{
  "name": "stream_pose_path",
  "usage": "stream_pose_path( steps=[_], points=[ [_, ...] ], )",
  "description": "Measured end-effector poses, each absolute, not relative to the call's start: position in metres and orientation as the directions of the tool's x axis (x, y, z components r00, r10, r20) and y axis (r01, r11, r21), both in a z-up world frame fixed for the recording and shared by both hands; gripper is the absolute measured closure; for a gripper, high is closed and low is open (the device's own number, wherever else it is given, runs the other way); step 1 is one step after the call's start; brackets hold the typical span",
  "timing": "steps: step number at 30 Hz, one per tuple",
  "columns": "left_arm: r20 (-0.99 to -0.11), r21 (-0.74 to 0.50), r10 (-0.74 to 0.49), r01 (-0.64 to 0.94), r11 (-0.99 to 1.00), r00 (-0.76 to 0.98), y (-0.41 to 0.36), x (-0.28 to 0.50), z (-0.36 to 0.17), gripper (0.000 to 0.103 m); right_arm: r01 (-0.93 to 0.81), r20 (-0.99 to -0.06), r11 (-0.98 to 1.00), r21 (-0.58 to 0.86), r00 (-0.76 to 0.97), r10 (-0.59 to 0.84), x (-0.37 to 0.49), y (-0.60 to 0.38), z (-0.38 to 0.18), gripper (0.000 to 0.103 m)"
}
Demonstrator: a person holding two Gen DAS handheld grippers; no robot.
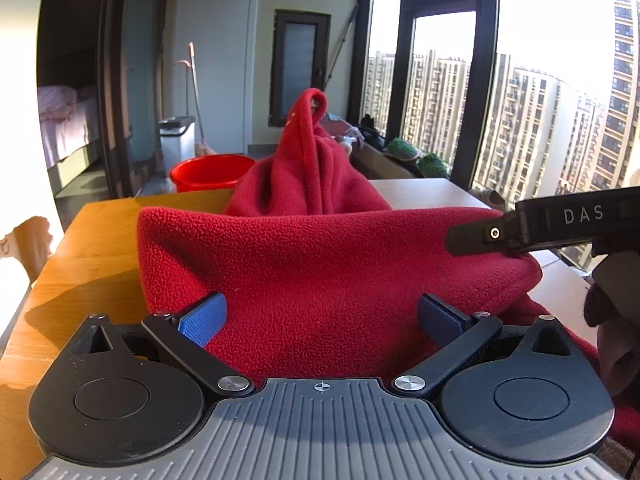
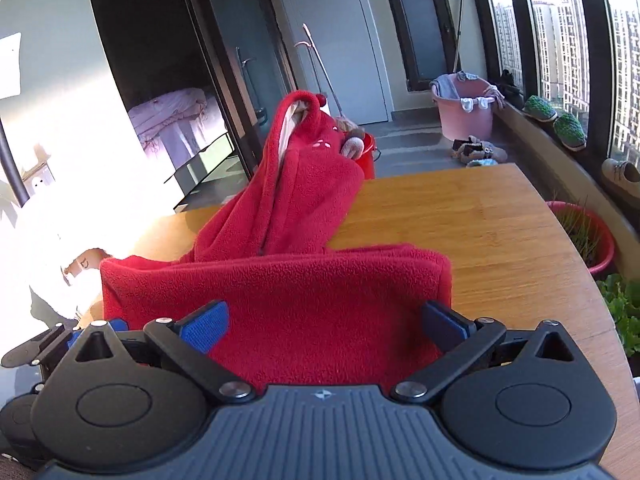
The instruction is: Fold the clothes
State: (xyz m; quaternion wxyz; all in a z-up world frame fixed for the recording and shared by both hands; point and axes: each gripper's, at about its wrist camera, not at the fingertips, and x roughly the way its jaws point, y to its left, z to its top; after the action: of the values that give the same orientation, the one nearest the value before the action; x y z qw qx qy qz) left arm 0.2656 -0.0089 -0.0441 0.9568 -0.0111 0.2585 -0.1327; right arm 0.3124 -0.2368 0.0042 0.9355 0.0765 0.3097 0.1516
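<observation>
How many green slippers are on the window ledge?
2. In the right wrist view, one green slipper lies farther along the ledge, and the other slipper lies beside it, nearer the camera. More may be hidden beyond the picture's edge.

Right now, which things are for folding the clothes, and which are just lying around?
For the job:
red fleece garment, bunched up
wooden table under it
left claw, open around the fleece
right claw, open around the fleece

Just lying about:
red bucket
pink tub with cloths
green slippers on the sill
red plant pot
</observation>
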Motion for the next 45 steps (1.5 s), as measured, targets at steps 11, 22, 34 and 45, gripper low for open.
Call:
stream_pose_path(
  steps=[11,22,34,45],
  points=[
    [-0.473,-0.118,-0.266,0.239,0.964,0.840,-0.005,0.262,-0.045,0.000,-0.252,-0.484,0.964,0.082,0.835,0.260,0.471,-0.151,0.064,0.043],
    [-0.454,-0.228,-0.317,0.235,0.945,0.833,0.011,0.263,-0.047,0.000,-0.194,-0.547,0.980,0.050,0.815,0.190,0.540,-0.122,0.032,0.080],
    [-0.406,-0.363,-0.383,0.237,0.901,0.830,0.031,0.260,-0.048,0.000,-0.405,-0.320,0.905,0.128,0.847,0.425,0.354,-0.172,0.136,0.086],
    [-0.193,-0.694,-0.551,0.283,0.662,0.812,0.107,0.232,-0.037,0.000,-0.405,-0.371,0.854,0.327,0.776,0.511,0.225,-0.209,0.035,0.091]
  ],
)
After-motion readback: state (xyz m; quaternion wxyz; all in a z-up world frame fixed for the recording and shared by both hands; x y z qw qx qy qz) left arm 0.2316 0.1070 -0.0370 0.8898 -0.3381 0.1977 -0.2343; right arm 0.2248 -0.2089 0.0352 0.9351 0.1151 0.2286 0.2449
